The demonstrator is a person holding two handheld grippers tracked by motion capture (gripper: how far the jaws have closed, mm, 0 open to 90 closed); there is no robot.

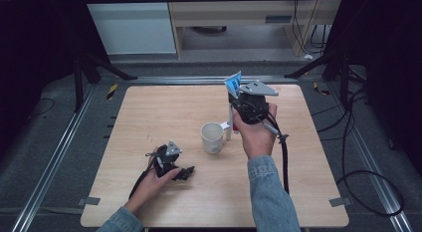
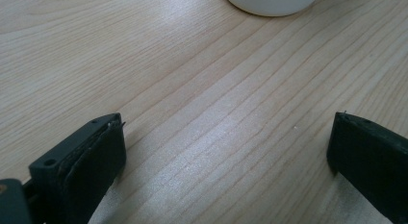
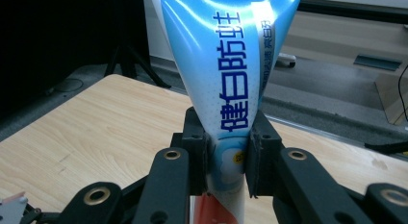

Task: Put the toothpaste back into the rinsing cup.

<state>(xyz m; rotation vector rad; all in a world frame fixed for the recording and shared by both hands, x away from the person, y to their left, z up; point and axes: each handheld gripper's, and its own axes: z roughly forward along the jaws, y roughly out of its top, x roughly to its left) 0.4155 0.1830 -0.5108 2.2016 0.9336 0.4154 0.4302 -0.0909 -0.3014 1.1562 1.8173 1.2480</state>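
Left claw (image 1: 186,172) rests released on the light wooden surface (image 1: 149,117). Beyond it stands a white ceramic mug (image 1: 212,137), its inside apparently empty. Right claw (image 3: 226,156) grasps a blue-and-white toothpaste tube (image 3: 231,65) upright just beside the mug. Grey floor (image 1: 54,122) surrounds.

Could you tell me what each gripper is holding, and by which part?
The right gripper clamps a toothpaste tube across its narrower lower body. The left gripper is open and holds nothing.

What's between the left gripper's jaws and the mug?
Nothing: bare wooden table. In the left gripper view, the left gripper has its jaws wide apart, with plain wood running up to the white mug at the top edge.
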